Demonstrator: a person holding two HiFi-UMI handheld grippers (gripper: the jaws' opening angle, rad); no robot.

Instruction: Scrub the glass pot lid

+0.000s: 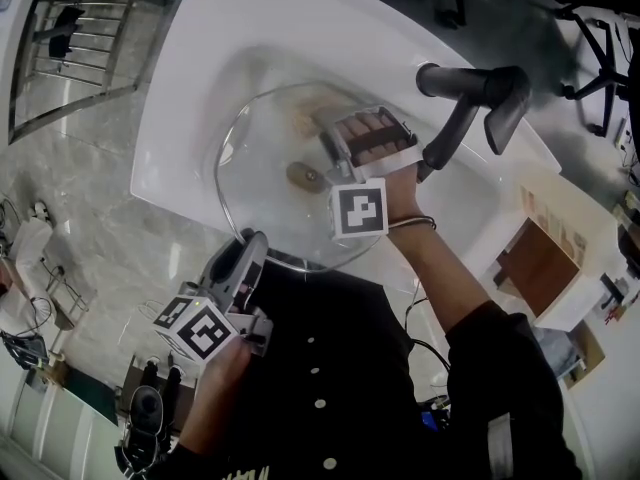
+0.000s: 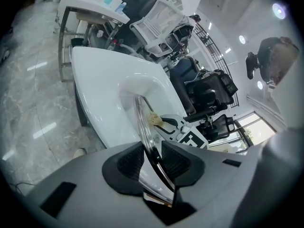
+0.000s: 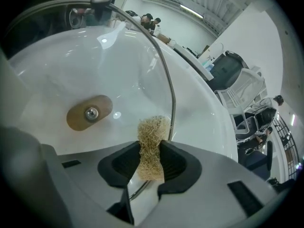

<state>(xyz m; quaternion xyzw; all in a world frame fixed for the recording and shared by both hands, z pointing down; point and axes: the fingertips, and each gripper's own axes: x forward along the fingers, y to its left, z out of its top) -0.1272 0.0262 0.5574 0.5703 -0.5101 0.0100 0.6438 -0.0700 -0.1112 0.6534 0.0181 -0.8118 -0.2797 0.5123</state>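
Observation:
The glass pot lid [image 1: 258, 158] stands tilted in the white sink [image 1: 190, 78], its wooden knob plate [image 3: 89, 112] facing my right gripper. My left gripper [image 1: 251, 246] is shut on the lid's near rim [image 2: 143, 127], with the metal edge pinched between its dark pads [image 2: 178, 161]. My right gripper [image 1: 335, 164] is over the lid's middle, just right of the knob, shut on a tan fibrous scrub pad [image 3: 152, 141]. The pad's tip rests by the lid's rim [image 3: 167, 75] in the right gripper view. The left gripper view also shows the scrub pad [image 2: 154, 119] beyond the lid.
A dark faucet [image 1: 468, 93] reaches over the sink's right side, close to my right hand. A metal rack [image 1: 70, 43] stands at the upper left on the marble floor [image 1: 90, 218]. A wooden box [image 1: 540, 263] sits at the right. Office chairs [image 2: 209, 87] stand beyond the sink.

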